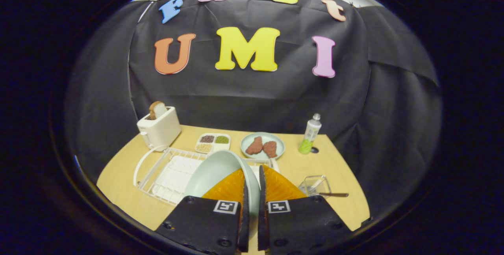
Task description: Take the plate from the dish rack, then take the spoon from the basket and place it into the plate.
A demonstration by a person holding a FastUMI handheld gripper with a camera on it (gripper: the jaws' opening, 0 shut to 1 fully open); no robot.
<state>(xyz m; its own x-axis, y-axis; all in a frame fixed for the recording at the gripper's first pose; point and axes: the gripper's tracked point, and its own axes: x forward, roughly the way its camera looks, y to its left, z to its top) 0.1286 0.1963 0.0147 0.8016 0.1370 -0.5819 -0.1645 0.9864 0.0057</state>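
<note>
the gripper [252, 176] is clenched on the rim of the pale plate [214, 170], both fingers pressing it from either side, the plate tilted up over the white dish rack [165, 172] near the table's [122, 192] front left edge. so the first step looks underway: plate grasped, seemingly lifted, not yet set down. the spoon [328, 194] lies in the clear basket [315, 186] by the front right edge, untouched. the gripper points forward and slightly down across the table.
</note>
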